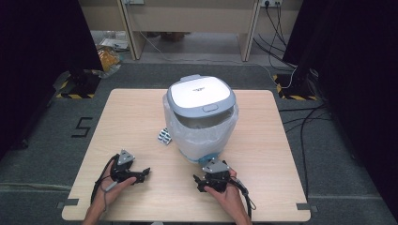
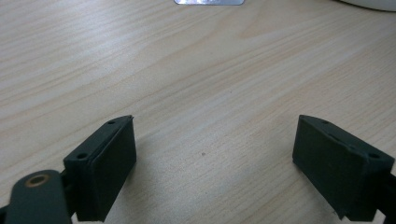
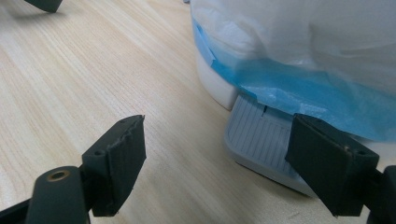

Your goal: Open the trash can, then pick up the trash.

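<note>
Pedal bin (image 1: pixel 201 115) sits mid-table (image 1: pixel 141 112), lid shut, white liner bag (image 1: pixel 206 133) folded over its rim; a small patterned packet (image 1: pixel 164 136) lies just beside its left. Left gripper (image 1: pixel 141 175) jaws apart over bare wood. Right gripper (image 1: pixel 201 180) jaws apart, low near the grey foot pedal (image 3: pixel 261 140).

Bare table (image 1: pixel 141 112) along left edge, right edge and both far corners; free passage there. Centre blocked by lidded bin (image 1: pixel 201 117) with bag. Small foil pack (image 1: pixel 164 136) just left of bin base; grey pedal (image 3: pixel 261 140) protruding toward near edge.
</note>
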The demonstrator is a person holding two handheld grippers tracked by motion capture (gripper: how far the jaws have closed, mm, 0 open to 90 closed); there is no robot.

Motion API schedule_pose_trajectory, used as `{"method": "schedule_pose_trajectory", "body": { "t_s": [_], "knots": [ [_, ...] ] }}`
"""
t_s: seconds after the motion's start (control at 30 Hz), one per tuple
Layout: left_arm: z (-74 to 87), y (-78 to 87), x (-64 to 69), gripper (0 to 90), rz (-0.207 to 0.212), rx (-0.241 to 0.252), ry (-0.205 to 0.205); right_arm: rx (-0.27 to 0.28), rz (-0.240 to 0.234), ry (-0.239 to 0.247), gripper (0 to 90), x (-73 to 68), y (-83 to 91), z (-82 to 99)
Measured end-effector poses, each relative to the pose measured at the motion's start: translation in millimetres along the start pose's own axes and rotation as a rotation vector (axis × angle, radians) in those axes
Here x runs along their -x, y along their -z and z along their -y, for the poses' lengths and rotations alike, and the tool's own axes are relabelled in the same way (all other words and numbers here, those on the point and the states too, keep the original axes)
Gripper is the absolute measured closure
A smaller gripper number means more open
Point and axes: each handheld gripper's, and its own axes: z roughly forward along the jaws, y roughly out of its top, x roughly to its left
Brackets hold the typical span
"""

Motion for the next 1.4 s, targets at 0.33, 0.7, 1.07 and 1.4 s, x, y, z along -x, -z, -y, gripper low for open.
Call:
{"method": "schedule_pose_trajectory", "body": {
  "t_s": [0.33,0.7,1.07,1.4],
  "knots": [
    [0.0,-0.1,0.0,12.6,0.0,0.0,0.0,-0.025,-0.009,-0.008,19.3,0.2,-4.7,2.5],
    [0.0,-0.1,0.0,12.6,0.0,0.0,0.0,-0.034,-0.025,-0.01,19.3,2.2,-4.5,2.0],
    [-0.5,-0.6,0.4,12.7,-0.002,0.001,0.003,-0.035,-0.027,-0.01,19.3,2.3,-4.4,2.0],
    [-19.9,-0.9,2.5,14.8,0.024,0.091,0.019,-0.036,-0.024,-0.006,19.3,2.0,-4.5,1.8]
  ]
}}
